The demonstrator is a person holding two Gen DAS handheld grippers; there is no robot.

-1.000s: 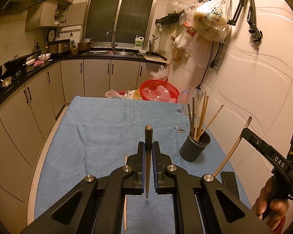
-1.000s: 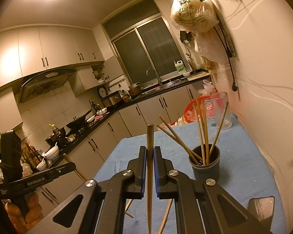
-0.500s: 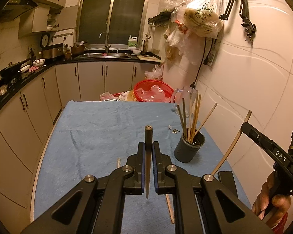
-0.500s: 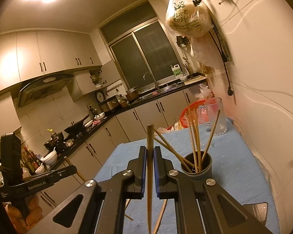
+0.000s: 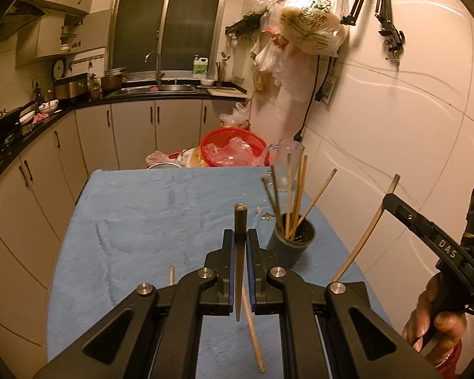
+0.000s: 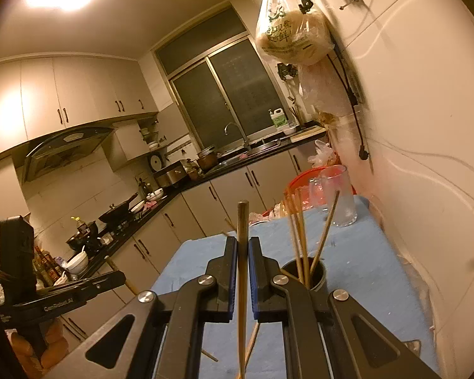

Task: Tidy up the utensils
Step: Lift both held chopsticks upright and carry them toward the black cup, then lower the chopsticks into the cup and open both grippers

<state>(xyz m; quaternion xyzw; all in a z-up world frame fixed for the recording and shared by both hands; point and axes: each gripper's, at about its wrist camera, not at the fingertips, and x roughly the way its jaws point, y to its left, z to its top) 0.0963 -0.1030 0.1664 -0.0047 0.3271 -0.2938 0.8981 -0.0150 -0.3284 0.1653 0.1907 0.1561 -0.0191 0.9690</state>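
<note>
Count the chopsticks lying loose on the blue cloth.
2. A slanting chopstick lies beneath the left gripper; a chopstick end pokes out left of it. More may be hidden under the gripper.

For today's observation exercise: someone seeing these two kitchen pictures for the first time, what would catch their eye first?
Each view is filled by a gripper clamped on a chopstick: the left gripper holds a dark chopstick, the right gripper a wooden chopstick. Beyond them, a dark cup bristling with chopsticks stands on the blue tablecloth near the wall.
</note>
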